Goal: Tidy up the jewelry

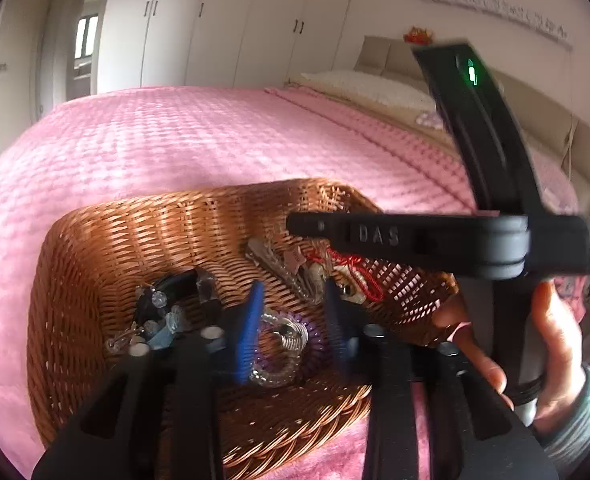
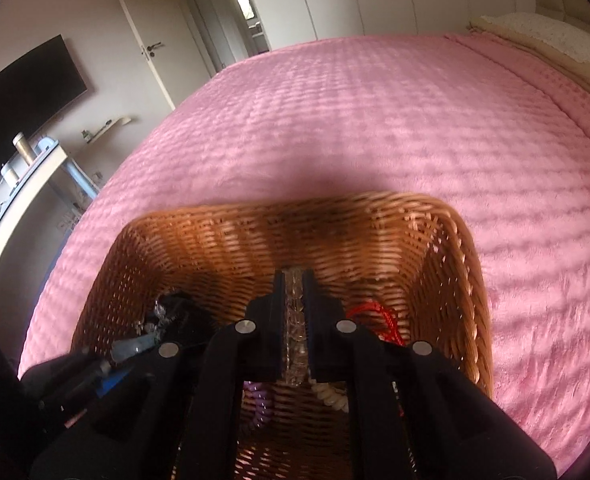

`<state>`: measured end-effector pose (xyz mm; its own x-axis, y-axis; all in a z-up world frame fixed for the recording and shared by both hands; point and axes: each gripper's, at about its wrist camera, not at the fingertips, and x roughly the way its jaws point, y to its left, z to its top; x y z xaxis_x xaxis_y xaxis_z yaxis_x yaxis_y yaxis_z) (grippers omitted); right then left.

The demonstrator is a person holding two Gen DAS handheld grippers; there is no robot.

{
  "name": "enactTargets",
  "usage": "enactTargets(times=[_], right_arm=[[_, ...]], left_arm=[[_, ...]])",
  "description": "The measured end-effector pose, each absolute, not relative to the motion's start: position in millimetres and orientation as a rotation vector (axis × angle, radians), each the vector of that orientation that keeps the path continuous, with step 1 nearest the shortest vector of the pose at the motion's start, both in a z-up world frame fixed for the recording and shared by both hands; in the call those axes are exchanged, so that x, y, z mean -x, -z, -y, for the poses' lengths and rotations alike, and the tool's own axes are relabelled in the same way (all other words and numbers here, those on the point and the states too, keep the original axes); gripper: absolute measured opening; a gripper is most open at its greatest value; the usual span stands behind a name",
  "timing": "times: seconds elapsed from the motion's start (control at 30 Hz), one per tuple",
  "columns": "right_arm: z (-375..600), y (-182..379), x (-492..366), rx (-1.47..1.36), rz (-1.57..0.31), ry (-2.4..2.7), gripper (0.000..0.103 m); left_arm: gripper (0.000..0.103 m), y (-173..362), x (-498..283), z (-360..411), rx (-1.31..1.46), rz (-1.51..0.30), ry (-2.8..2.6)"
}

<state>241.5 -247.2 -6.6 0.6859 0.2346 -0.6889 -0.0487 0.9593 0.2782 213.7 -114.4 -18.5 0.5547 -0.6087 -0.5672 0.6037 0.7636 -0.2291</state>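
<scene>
My right claw (image 2: 294,320) pinches a clear bead strand (image 2: 294,332), barely; it could slip into the wicker basket (image 2: 447,240); left claw (image 1: 291,320) half-open, empty.

My landmark is the bed, under its pink textured bedspread (image 2: 355,128). At its head lie a cream pillow (image 1: 359,86) and a beige padded headboard (image 1: 391,54). Beyond its far side I see white wardrobe doors (image 1: 223,20). Off its foot a dark television (image 2: 23,100) hangs on the wall above a white desk (image 2: 27,184), beside a white door (image 2: 143,40)
</scene>
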Motion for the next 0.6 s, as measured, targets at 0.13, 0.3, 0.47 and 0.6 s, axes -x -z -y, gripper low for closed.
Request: enactTargets(times=[0.13, 0.3, 0.47, 0.6], right_arm=[[251.7, -1.6, -231.5, -0.259, -0.769, -0.160, 0.030], [252.7, -17.6, -212.9, -0.275, -0.744, -0.174, 0.031], [242.3, -44.8, -174.1, -0.241, -0.685, -0.182, 0.031], [230.7, -67.4, -134.1, -0.205, -0.611, -0.176, 0.032]], left_arm=[[0.045, 8.4, -210.0, 98.6, 0.103, -0.645, 0.766], [0.046, -4.2, -201.5, 82.8, 0.166, -0.613, 0.750], [0.052, -23.9, -178.3, 64.6, 0.191, -0.553, 0.706], [0.060, -45.4, -146.1, 44.7, 0.186, -0.477, 0.662]])
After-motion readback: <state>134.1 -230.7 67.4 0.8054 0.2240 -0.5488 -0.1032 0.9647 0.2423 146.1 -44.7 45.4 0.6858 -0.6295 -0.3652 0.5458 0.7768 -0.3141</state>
